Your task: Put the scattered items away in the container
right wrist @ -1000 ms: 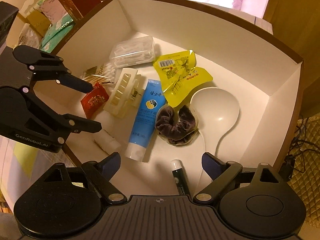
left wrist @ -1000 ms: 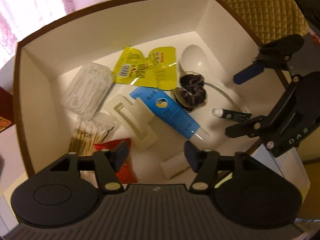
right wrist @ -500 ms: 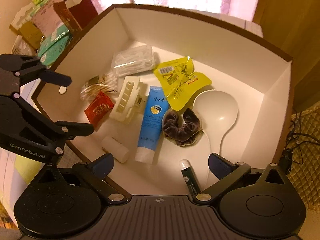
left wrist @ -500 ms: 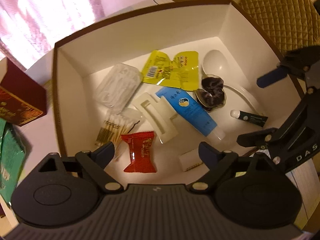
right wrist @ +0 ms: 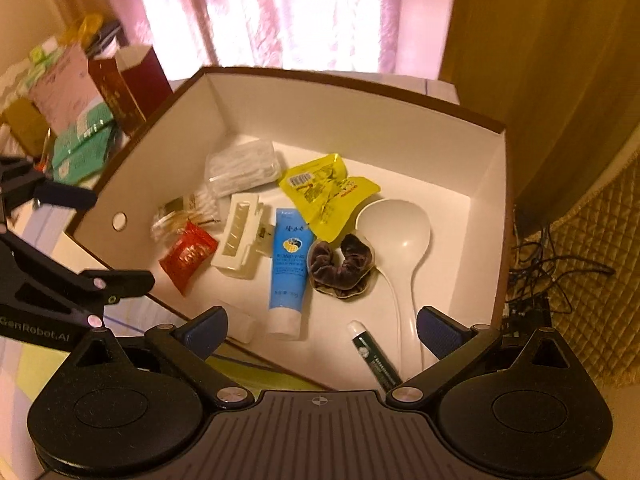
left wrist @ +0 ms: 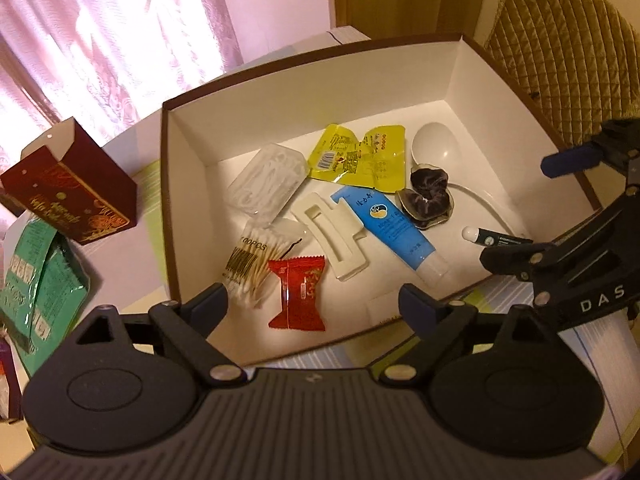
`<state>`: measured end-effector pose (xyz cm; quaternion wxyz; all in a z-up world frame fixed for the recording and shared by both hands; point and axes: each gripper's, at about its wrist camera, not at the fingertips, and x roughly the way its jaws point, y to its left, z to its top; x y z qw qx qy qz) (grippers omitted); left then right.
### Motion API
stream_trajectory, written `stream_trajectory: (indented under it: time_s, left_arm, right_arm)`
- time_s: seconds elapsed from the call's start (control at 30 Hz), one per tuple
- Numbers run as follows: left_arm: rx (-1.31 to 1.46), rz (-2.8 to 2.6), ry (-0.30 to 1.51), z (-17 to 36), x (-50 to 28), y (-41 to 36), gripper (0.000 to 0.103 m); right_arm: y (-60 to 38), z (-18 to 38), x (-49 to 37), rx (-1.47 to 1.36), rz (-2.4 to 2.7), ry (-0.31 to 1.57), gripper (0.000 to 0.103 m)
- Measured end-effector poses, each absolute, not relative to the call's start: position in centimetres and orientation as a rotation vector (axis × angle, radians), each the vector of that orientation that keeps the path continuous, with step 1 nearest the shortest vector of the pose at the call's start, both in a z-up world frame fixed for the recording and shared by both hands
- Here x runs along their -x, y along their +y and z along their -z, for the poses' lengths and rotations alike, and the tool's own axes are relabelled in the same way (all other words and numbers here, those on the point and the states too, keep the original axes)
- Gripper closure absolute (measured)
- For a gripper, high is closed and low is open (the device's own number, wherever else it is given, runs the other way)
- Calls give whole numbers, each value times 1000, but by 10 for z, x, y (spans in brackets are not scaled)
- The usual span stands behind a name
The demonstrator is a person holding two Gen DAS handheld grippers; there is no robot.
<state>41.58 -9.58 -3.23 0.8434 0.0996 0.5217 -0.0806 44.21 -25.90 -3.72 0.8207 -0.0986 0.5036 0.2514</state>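
Note:
A brown-rimmed white box (left wrist: pixel 172 200) holds a red candy (left wrist: pixel 298 298), cotton swabs (left wrist: pixel 256 256), a clear case (left wrist: pixel 268 184), a white hair claw (left wrist: pixel 334 232), a blue tube (left wrist: pixel 394 228), yellow packets (left wrist: pixel 360 158), a dark scrunchie (left wrist: pixel 430 196), a white ladle (left wrist: pixel 436 148) and a dark lip-balm tube (left wrist: pixel 496 238). A small white roll (right wrist: pixel 240 322) lies by the near wall. My left gripper (left wrist: pixel 316 304) hangs open above the box's near edge, nothing between its fingers. My right gripper (right wrist: pixel 322 330) hovers open and empty over the near right corner.
A dark red carton (left wrist: pixel 68 196) and green packets (left wrist: pixel 44 280) sit on the table left of the box. A quilted chair back (left wrist: pixel 560 52) stands behind it on the right, with tangled cables (right wrist: pixel 552 272) beside the box. Pink curtains hang behind.
Both grippers have risen and drawn back from the box, so more of it shows. The left jaws have spread wider, and the red candy now lies in full view. The right jaws widened slightly.

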Motion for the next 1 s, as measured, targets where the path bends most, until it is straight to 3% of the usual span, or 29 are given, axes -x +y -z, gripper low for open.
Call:
stream_trajectory:
  time_s: [0.3, 1.0]
  left_arm:
    - [-255, 115, 983, 12, -383, -100, 9]
    - [-167, 49, 896, -20, -322, -91, 8]
  right_arm:
    - [-266, 29, -417, 109, -510, 1049, 0]
    - [-280, -2, -371, 30, -417, 924, 0]
